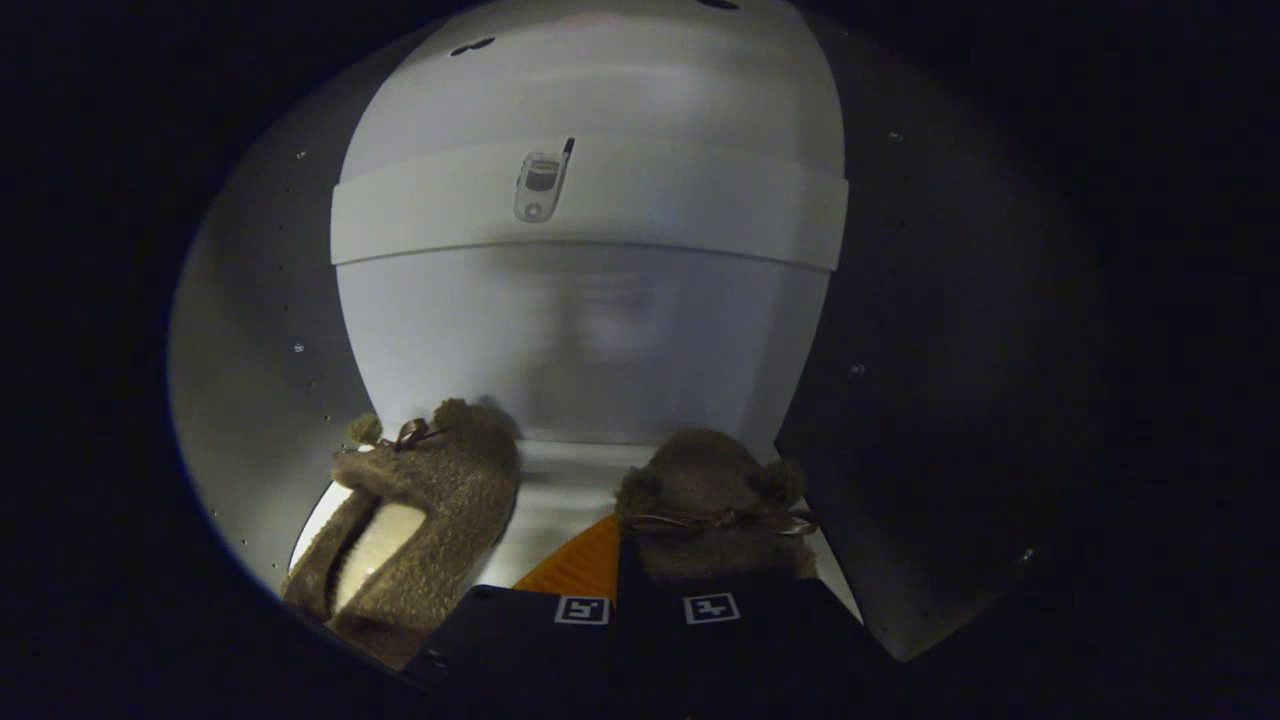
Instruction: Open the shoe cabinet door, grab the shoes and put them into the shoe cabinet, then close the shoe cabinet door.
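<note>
1. Gripper view: the inside of the shoe cabinet (590,330) is seen, with a pale back wall, a shelf edge (590,215) above, and side walls with small holes.
2. A fuzzy brown slipper (420,510) is seen resting on the cabinet floor to the left of the fingers, tipped so that its pale insole shows.
3. A second slipper (715,510), with a small bow, is seen just ahead of the gripper (646,608), its heel end covered by the fingers.
4. The fingers are drawn close together, with hardly any gap visible. The second slipper appears to be held there, but whether both fingers press on it cannot be told.
5. The placing step is judged nearly complete; release, withdrawal and closing of the door are judged to remain.
6. Risks, as judged:
   - The second slipper could be dragged back out if the fingers are withdrawn before being fully opened, since the fuzzy fabric or the bow could be snagged.
   - The tilted left slipper could be knocked over by a sideways retreat.
   - The door could be blocked if either slipper is left too near the front.
</note>
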`<state>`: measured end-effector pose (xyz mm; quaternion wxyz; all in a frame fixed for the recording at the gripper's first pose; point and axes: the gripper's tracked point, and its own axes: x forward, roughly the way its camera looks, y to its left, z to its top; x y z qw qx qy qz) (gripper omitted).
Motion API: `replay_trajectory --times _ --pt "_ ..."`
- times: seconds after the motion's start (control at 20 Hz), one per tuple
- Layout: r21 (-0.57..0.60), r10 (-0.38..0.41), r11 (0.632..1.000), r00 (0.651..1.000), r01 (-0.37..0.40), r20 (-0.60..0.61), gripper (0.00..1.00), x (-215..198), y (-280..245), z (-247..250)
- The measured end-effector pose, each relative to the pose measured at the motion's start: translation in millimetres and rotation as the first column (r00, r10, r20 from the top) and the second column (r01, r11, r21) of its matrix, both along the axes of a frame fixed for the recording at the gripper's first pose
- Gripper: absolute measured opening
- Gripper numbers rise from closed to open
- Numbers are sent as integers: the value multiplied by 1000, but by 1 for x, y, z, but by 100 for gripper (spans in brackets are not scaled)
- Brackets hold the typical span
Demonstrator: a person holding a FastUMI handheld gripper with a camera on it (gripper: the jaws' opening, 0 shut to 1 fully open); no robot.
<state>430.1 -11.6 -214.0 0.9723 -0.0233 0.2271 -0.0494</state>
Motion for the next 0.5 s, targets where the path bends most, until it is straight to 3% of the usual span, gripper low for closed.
replay_trajectory --times 0.15,0.4,0.5 --pt "-2 15 1000 998 -15 -56 24 6 6 -9" --pt "11 29 1000 996 -28 -90 89 -17 13 1" --pt "30 8 1000 994 -5 -106 96 -32 9 9"
